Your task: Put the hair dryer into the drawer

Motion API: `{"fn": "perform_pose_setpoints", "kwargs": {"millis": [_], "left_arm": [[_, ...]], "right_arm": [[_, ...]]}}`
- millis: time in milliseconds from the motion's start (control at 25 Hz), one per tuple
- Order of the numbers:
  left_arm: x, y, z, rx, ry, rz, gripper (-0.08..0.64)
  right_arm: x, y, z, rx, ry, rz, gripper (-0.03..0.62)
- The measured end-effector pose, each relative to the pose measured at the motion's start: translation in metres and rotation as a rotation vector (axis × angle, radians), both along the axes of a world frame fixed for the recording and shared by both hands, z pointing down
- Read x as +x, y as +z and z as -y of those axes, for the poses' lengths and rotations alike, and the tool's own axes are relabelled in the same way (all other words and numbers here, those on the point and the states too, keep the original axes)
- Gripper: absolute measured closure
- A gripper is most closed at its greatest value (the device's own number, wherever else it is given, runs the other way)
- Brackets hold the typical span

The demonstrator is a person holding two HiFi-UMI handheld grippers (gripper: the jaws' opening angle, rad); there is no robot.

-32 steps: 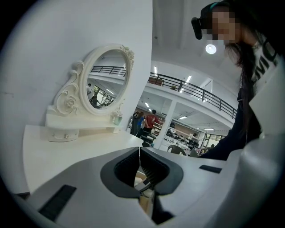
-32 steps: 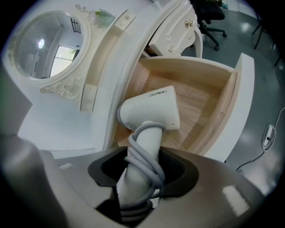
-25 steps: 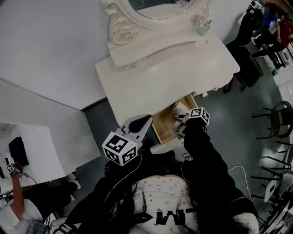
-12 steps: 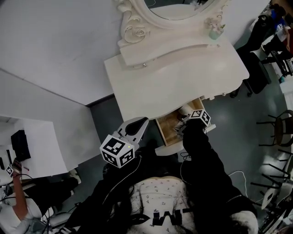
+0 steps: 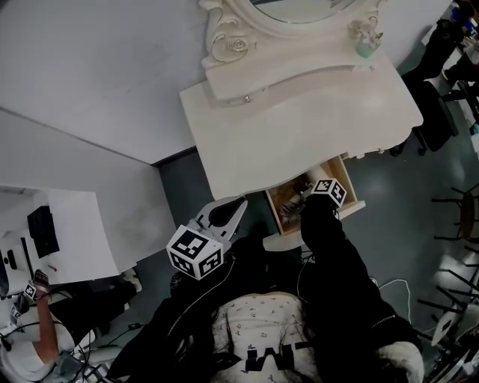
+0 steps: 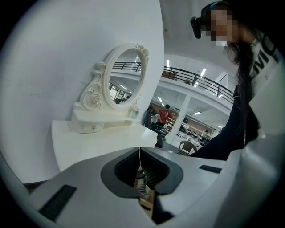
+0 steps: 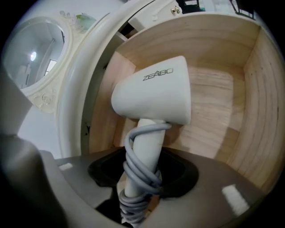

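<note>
The white hair dryer (image 7: 153,95), its grey cord wound round the handle, hangs nose-down inside the open wooden drawer (image 7: 213,98). My right gripper (image 7: 142,173) is shut on that handle. From the head view the right gripper (image 5: 305,200) reaches into the drawer (image 5: 349,179) under the white dressing table (image 5: 299,120), and the dryer is mostly hidden there. My left gripper (image 5: 236,206) hovers to the left of the drawer, beside the table's front edge. In the left gripper view its jaws (image 6: 140,151) meet along a thin seam with nothing between them.
An ornate oval mirror (image 5: 292,11) and a small teal item (image 5: 364,46) stand at the back of the table. A white desk (image 5: 67,232) is at the left with a person (image 5: 37,329) beside it. Dark chairs (image 5: 464,217) stand on the grey floor at the right.
The right gripper has sunk deeper into the drawer with the hair dryer. The left gripper has shifted a little beside the drawer. The head view has drifted, so the table sits higher and further right.
</note>
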State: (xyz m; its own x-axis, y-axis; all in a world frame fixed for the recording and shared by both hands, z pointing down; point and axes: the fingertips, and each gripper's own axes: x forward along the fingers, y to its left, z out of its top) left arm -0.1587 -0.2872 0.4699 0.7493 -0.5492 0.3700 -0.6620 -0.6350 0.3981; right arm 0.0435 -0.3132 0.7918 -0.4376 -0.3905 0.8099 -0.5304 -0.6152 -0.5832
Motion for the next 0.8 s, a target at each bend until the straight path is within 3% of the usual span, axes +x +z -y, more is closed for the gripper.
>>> {"fn": "perform_pose_setpoints", "kwargs": {"millis": [200,360,520,800], "left_arm": [[-0.007,0.006,-0.005,-0.017,-0.018,0.023,0.560],[-0.008,0.011,-0.007,-0.025,-0.032,0.026,0.560],[-0.004,0.012,-0.013,-0.027,-0.027,0.029,0.560],[0.006,0.006,-0.016,-0.010,-0.026,0.025,0.560]], "right_arm": [[-0.002,0.009,-0.005,0.007,-0.037,-0.041,0.368],[-0.007,0.007,0.002,0.019,-0.067,-0.014,0.357],[-0.016,0.001,0.006,0.043,-0.073,0.003,0.225],[-0.011,-0.018,-0.002,0.036,-0.028,0.006,0.176]]}}
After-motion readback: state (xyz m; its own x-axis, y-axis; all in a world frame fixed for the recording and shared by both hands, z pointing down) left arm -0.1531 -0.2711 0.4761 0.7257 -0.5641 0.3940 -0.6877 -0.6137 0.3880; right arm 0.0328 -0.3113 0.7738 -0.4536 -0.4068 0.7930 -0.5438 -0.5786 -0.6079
